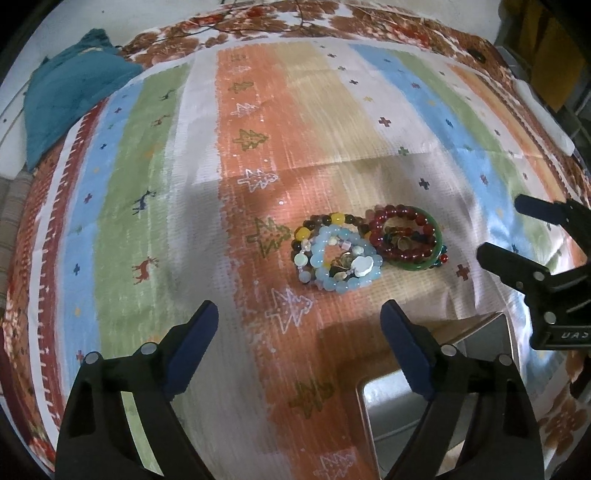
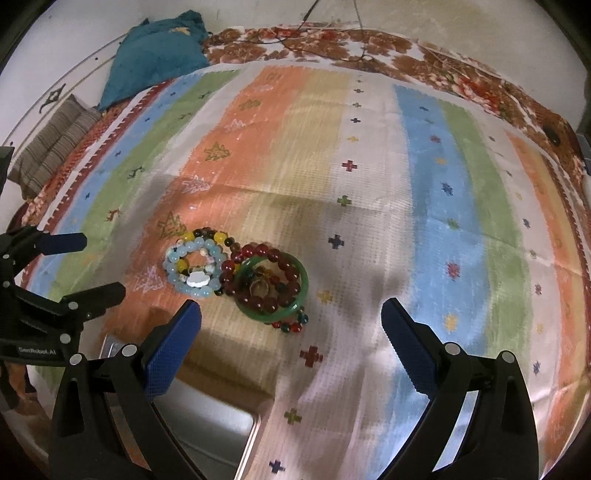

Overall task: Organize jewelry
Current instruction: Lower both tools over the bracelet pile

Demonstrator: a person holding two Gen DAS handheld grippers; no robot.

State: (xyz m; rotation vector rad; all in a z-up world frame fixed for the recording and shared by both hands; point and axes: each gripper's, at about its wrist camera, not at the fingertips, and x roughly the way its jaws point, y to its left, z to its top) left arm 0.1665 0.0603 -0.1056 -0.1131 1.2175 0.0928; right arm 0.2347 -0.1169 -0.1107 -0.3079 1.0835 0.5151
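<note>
A pile of bracelets lies on the striped cloth [image 1: 258,122]. It holds a pale blue bead bracelet [image 1: 345,264] [image 2: 192,273], a brown and yellow bead bracelet [image 1: 328,223] [image 2: 212,234], a dark red bead bracelet [image 1: 402,230] [image 2: 266,280] and a green bangle [image 1: 424,262] [image 2: 275,312]. My left gripper [image 1: 299,314] [image 2: 102,264] is open just short of the pile, nothing between its blue pads. My right gripper [image 2: 291,310] [image 1: 502,229] is open too, its left pad close to the green bangle, not touching it.
A shallow metal box [image 1: 364,413] [image 2: 255,435] sits on the cloth below the grippers, near the front edge. A teal cloth bundle [image 1: 70,96] [image 2: 155,51] and a striped cushion [image 2: 55,147] lie at the far left. Flowered fabric [image 1: 388,22] borders the far side.
</note>
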